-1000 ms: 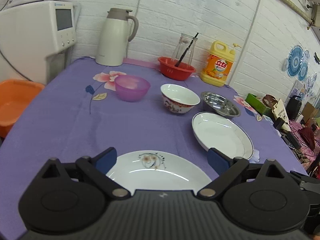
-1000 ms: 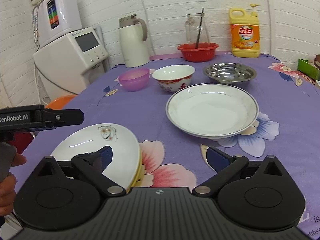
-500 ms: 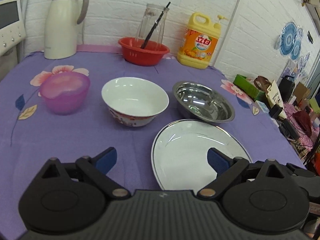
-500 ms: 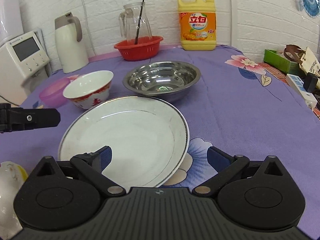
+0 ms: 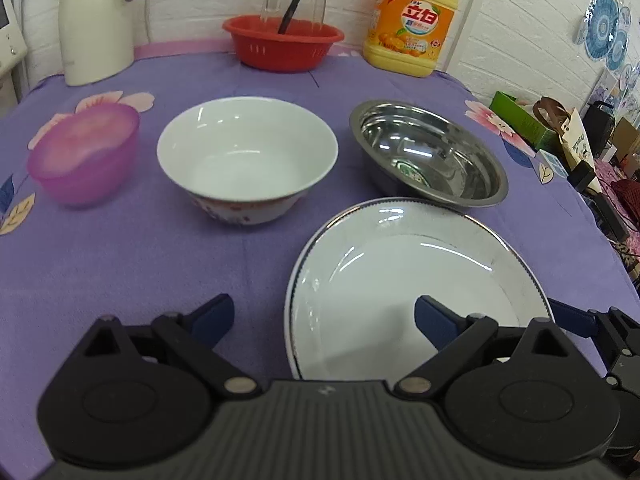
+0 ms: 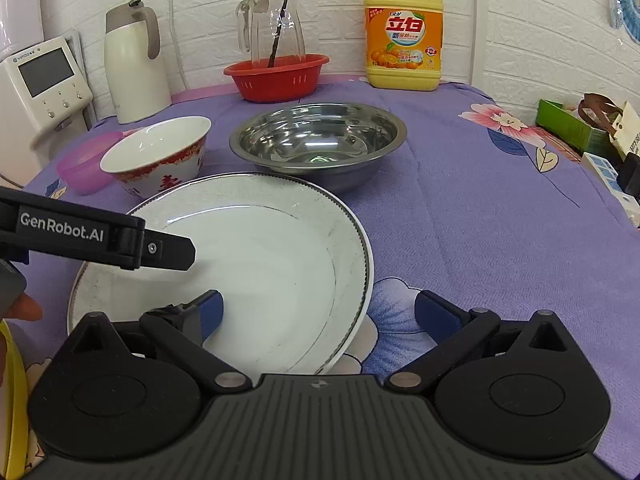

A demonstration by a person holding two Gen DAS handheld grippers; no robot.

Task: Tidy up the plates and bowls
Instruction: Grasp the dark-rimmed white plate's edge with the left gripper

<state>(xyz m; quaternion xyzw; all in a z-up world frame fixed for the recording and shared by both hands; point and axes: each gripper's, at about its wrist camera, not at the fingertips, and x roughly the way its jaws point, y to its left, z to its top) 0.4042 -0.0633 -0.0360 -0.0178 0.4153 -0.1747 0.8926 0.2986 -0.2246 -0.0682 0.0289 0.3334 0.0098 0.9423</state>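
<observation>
1. The left gripper (image 5: 323, 320) hung wide open over the plate's (image 5: 400, 272) left rim; the right gripper (image 6: 318, 314) (also wide, empty) straddled its right rim.
2. Only the right view showed a fingertip (image 6: 25, 307).

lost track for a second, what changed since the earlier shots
Both tongs swung away from the flowered plate to the silver-rimmed plate: the left tongs now straddle its left rim, the right tongs its right rim. Both are open, gripping nothing. The bowls and plates stayed put.
</observation>
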